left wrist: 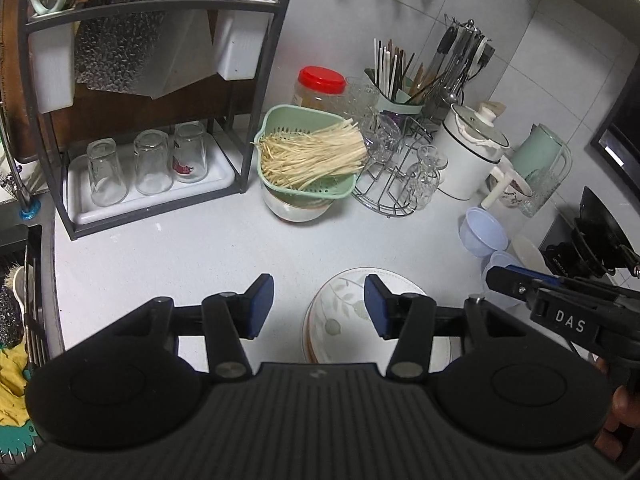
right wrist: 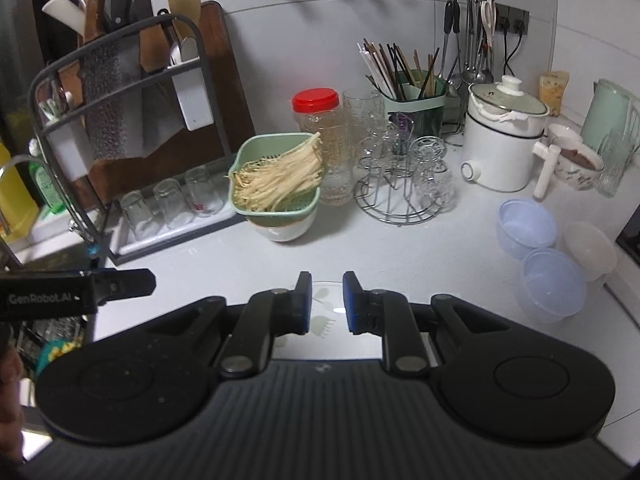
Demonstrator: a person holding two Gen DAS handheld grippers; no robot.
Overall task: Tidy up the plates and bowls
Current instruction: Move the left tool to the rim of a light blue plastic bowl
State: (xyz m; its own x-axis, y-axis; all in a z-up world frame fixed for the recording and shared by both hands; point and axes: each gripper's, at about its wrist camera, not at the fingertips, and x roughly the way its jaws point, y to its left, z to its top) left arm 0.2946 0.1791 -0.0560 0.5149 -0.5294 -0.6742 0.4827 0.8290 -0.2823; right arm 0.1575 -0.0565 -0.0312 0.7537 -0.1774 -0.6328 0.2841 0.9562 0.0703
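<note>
A stack of white dishes with a leaf pattern [left wrist: 340, 312] sits on the pale counter [left wrist: 200, 248] at the near edge. My left gripper [left wrist: 319, 306] hovers open above it, its right finger over the stack's top and its left finger over bare counter. Nothing is between the pads. In the right wrist view my right gripper [right wrist: 327, 304] is shut down to a narrow slit with nothing gripped. The leaf-patterned dish [right wrist: 324, 328] shows through that slit, below it. Two pale blue plastic bowls [right wrist: 526, 228] [right wrist: 552, 284] and a whitish bowl [right wrist: 590, 250] stand to the right.
A green colander of pale strands [left wrist: 308, 152] rests on a white bowl mid-counter. A dark rack with upturned glasses [left wrist: 152, 184] stands at the left by the sink [left wrist: 16, 280]. A wire glass stand [left wrist: 392, 184], white pot [left wrist: 472, 152] and utensil holder [right wrist: 412, 100] line the back.
</note>
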